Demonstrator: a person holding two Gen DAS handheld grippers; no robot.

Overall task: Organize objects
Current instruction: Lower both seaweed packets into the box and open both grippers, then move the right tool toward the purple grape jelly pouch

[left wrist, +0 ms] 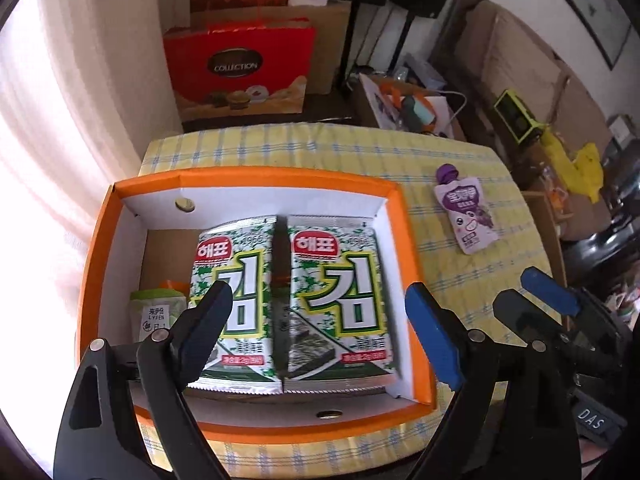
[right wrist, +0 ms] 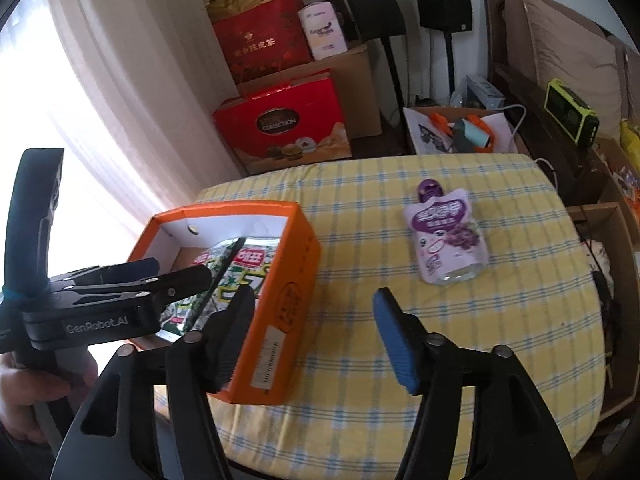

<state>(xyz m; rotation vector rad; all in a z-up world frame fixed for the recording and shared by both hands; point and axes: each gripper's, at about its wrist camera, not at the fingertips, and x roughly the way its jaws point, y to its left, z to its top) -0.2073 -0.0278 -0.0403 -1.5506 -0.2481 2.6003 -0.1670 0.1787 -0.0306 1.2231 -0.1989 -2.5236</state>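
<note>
An orange box (left wrist: 408, 240) with a white inside stands on the yellow checked tablecloth. Two green-and-white seaweed packets (left wrist: 240, 264) (left wrist: 340, 292) lie flat side by side in it, and a small green snack pack (left wrist: 156, 312) sits at its near left corner. My left gripper (left wrist: 316, 296) hovers open above the packets, touching nothing. My right gripper (right wrist: 314, 300) is open and empty over the box's right wall (right wrist: 280, 280) and the cloth. A purple spouted pouch (right wrist: 446, 236) lies on the cloth to the right, apart from both. The left gripper (right wrist: 176, 270) reaches over the box from the left.
A red gift box (right wrist: 280, 128), cardboard boxes and two black speakers (right wrist: 376, 4) on stands are behind the table. A carton of orange parts (right wrist: 460, 128), a green device (right wrist: 570, 112) and a yellow bag (left wrist: 580, 164) sit at the right. A hand (right wrist: 24, 392) holds the left gripper's handle.
</note>
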